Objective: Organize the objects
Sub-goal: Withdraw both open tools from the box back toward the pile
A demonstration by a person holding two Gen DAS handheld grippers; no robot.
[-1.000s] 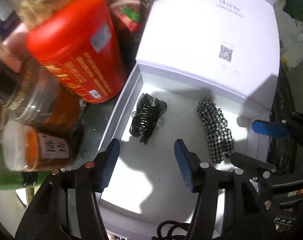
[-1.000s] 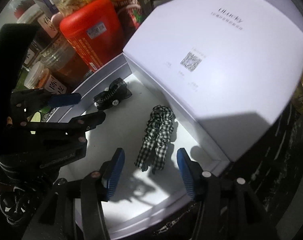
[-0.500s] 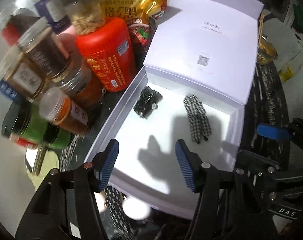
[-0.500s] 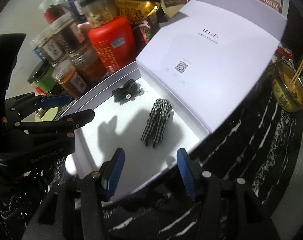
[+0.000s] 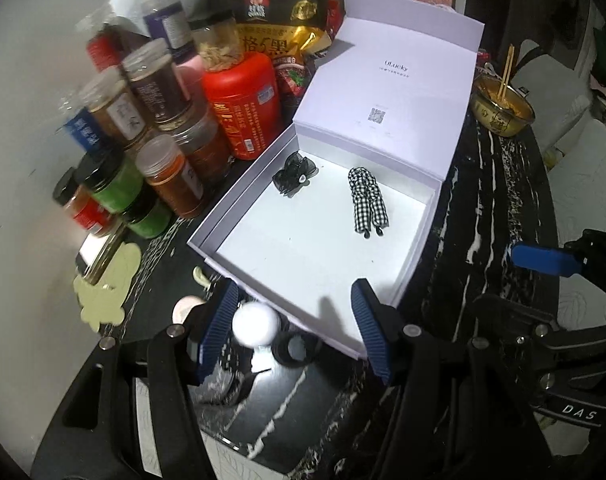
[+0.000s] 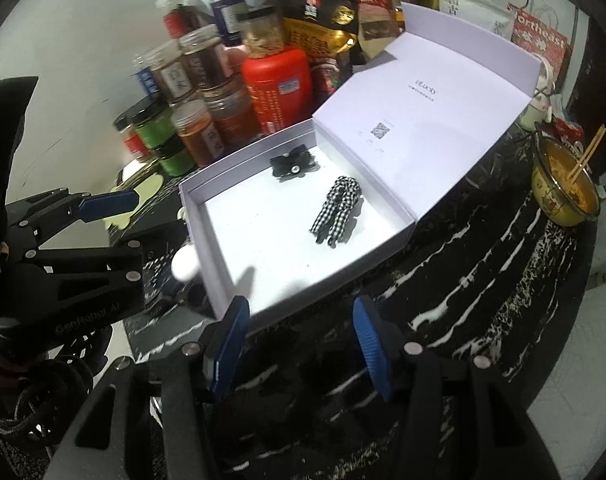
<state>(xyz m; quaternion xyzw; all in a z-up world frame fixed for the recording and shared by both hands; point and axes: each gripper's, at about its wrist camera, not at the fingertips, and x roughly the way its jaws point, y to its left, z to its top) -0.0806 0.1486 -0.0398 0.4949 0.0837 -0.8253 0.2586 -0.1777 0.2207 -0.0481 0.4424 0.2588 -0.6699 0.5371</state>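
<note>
Black marble-veined table [image 5: 495, 208] fills lower and right of both views. White gift box [image 5: 417, 248], hinged lid [image 5: 391, 92] open and leaning back, sits centre frame. Cluster of spice jars [image 5: 171, 176] and a red canister [image 5: 243, 108] upper left, touching the box's left wall. Gold bowl with chopsticks [image 6: 563, 192] at right edge. Inside the box: checked scrunchie [image 5: 367, 200] centre-right, black hair claw clip [image 5: 293, 176] at far left corner, apart from each other. Left gripper [image 5: 295, 330] low centre, jaws moderately apart, holding nothing, over the box's near edge. Right gripper [image 6: 299, 344] low centre, jaws likewise apart, empty, over bare table.
</note>
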